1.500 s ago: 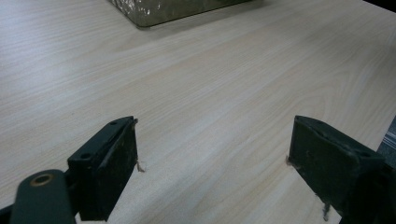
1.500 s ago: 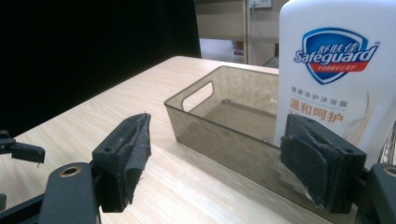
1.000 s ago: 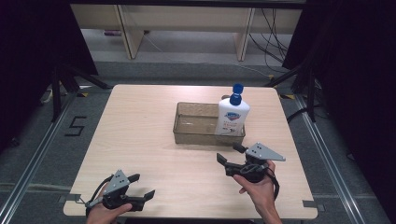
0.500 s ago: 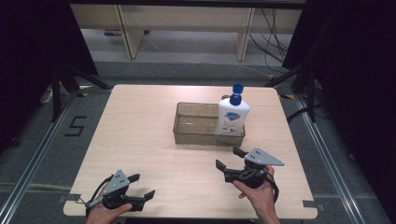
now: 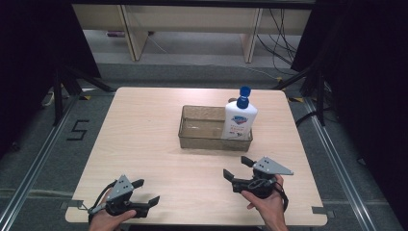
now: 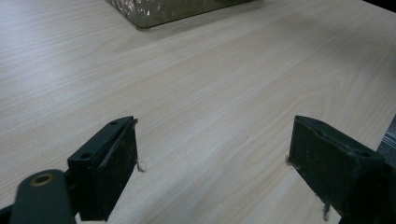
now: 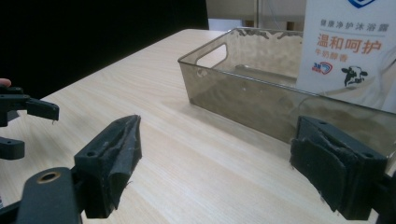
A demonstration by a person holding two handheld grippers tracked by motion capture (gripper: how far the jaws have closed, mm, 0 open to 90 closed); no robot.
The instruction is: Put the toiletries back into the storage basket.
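A translucent grey bin (image 5: 207, 129) sits right of the table's middle. A white bottle (image 5: 239, 119) with a blue cap stands upright in its right end. My right gripper (image 5: 235, 166) hovers just in front of the bin, pointing left and away. Its jaws have just been opening and stand open with nothing between them. In the right gripper view the gripper (image 7: 215, 172) faces the bin's near wall (image 7: 243, 98) and the bottle's label (image 7: 345, 51). My left gripper (image 5: 147, 191) rests open near the front left edge. The left gripper view has its jaws wide over bare wood (image 6: 215, 172).
The light wooden table (image 5: 144, 125) has bare surface left of the bin and between the hands. Beyond the far edge are pale furniture legs (image 5: 130, 38) and cables (image 5: 284, 29) on the floor. Dark curtains flank both sides. A "5" (image 5: 77, 130) is marked on the floor at left.
My right gripper has drawn back a little from the bin toward the near edge, and its jaws have spread slightly wider. The left gripper, bin and bottle have stayed put.
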